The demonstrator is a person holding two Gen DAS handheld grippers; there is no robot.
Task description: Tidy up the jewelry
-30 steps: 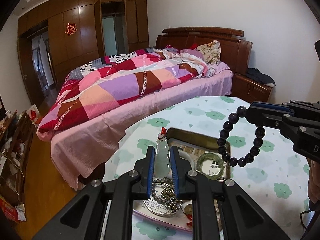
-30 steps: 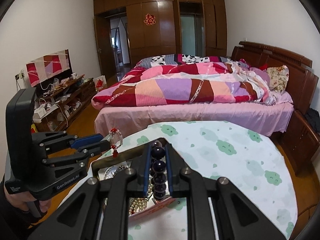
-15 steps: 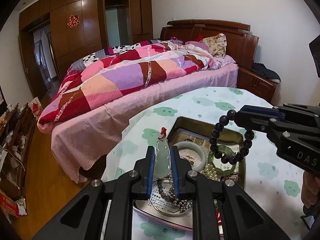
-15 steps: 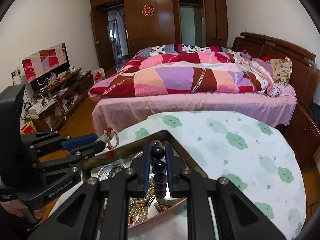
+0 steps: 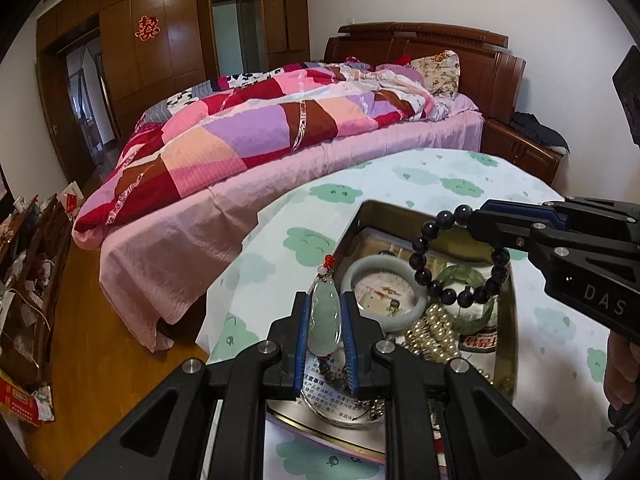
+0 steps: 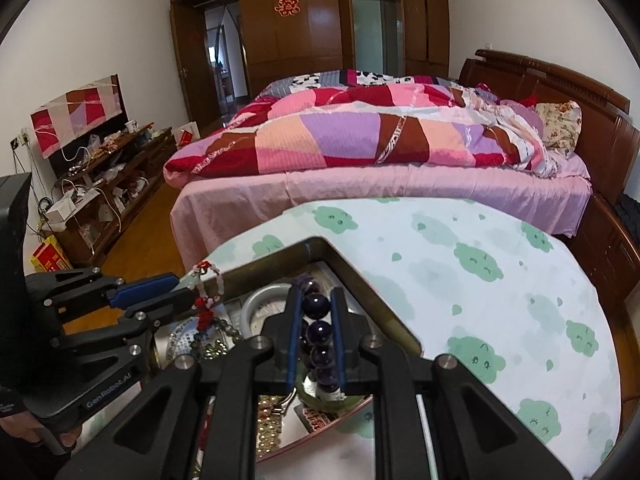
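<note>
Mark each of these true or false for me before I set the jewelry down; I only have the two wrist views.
1. The left gripper is shut on a pale green jade pendant. True.
2. The right gripper is open and holds nothing. False: it is shut on the dark bead bracelet.
3. The metal tin sits on a table cloth printed with green clouds. True.
4. The tin holds nothing. False: a pale bangle, a pearl strand and other pieces lie in it.
5. The bracelet hangs over the bed. False: it hangs over the tin.
</note>
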